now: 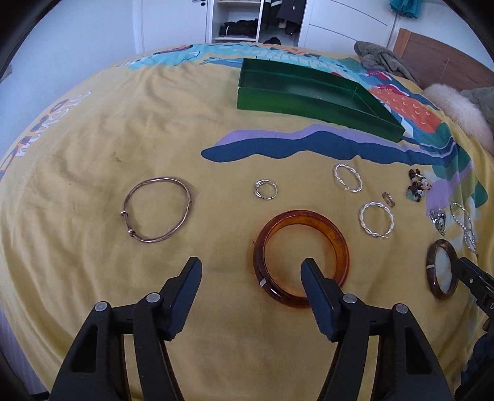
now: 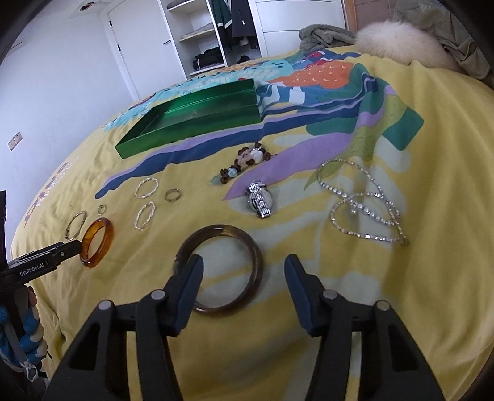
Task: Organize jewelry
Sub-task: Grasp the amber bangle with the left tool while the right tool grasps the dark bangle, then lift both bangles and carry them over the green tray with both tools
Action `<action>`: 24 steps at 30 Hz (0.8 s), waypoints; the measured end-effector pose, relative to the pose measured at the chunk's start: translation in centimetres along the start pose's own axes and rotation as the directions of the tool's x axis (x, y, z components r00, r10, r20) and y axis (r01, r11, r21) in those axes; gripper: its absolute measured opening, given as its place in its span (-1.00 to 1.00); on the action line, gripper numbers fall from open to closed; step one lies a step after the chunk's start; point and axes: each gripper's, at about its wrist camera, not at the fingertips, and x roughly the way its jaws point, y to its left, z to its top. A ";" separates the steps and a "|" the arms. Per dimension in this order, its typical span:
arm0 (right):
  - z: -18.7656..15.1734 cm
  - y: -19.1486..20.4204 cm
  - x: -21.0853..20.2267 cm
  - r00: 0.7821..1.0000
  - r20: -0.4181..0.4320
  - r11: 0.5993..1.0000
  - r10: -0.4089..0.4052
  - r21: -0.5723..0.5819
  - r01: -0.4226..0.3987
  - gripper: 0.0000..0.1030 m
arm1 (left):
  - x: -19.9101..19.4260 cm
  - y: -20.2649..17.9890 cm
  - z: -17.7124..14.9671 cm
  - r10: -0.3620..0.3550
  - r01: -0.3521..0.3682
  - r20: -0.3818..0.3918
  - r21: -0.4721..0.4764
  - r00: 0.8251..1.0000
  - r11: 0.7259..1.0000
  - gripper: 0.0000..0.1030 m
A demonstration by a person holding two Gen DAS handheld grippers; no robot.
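An amber bangle (image 1: 301,257) lies on the yellow bedspread. My left gripper (image 1: 251,268) is open, its right finger over the bangle's hole and its left finger outside the ring. A dark brown bangle (image 2: 220,270) lies in front of my right gripper (image 2: 244,265), which is open with its left finger over the ring's left edge. An empty green tray (image 1: 311,98) sits at the back. A thin metal bangle (image 1: 157,209), a ring (image 1: 266,189), two twisted silver hoops (image 1: 347,178), a beaded bracelet (image 2: 247,160), a watch (image 2: 261,199) and a rhinestone necklace (image 2: 361,200) lie around.
Grey and green clothes (image 1: 383,58) and a white fur piece (image 2: 398,43) lie at the head of the bed by a wooden headboard (image 1: 444,61). An open wardrobe (image 1: 240,21) stands behind the bed.
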 end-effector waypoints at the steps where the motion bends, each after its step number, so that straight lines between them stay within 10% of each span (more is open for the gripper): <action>1: 0.1 -0.2 0.6 1.000 -0.013 1.000 0.000 0.000 0.000 -0.10 | 0.6 0.0 0.1 -0.004 0.004 -0.014 0.000 1.000 1.000 0.12; 15: 0.1 0.1 3.5 0.997 -0.063 0.993 -0.047 -0.112 0.040 -0.46 | 2.7 -1.4 0.4 0.031 -0.029 -0.026 0.070 0.999 0.997 0.05; 24: -0.4 0.8 2.7 0.995 -0.031 0.980 -0.092 -0.179 0.085 -0.79 | 2.4 -2.8 0.6 0.051 -0.048 -0.026 0.104 0.998 0.993 -0.36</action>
